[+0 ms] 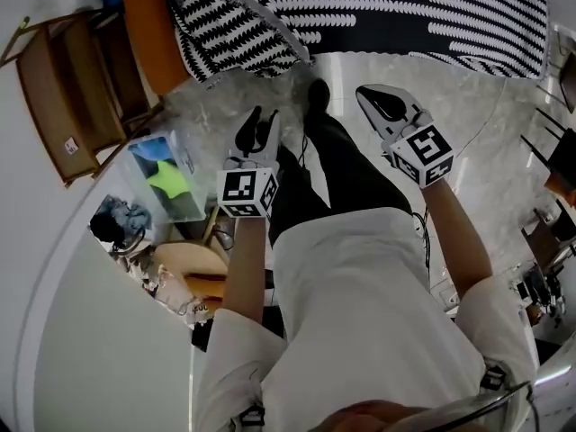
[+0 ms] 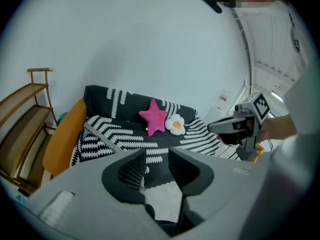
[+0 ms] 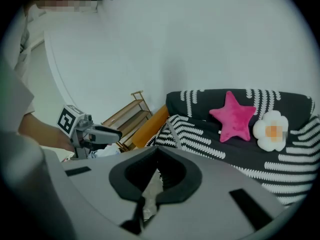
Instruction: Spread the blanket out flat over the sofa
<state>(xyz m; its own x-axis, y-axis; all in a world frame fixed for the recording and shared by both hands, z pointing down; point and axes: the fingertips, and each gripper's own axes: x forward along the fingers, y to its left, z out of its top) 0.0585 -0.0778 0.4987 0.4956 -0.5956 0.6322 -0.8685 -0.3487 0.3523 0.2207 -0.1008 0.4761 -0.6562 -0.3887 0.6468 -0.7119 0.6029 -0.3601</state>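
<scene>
A black-and-white patterned blanket lies draped over the sofa's seat and back. The sofa's orange arm shows at its left end. On the blanket, a pink star cushion and a white flower plush lean against the backrest. My left gripper is held in the air short of the sofa, open and empty. My right gripper hovers beside it, jaw tips together with nothing between them. Neither touches the blanket.
A wooden rack stands left of the sofa. A clear box with a yellow-green item and a round wooden stool sit at my left. Marble floor lies between me and the sofa. Dark furniture stands at the right.
</scene>
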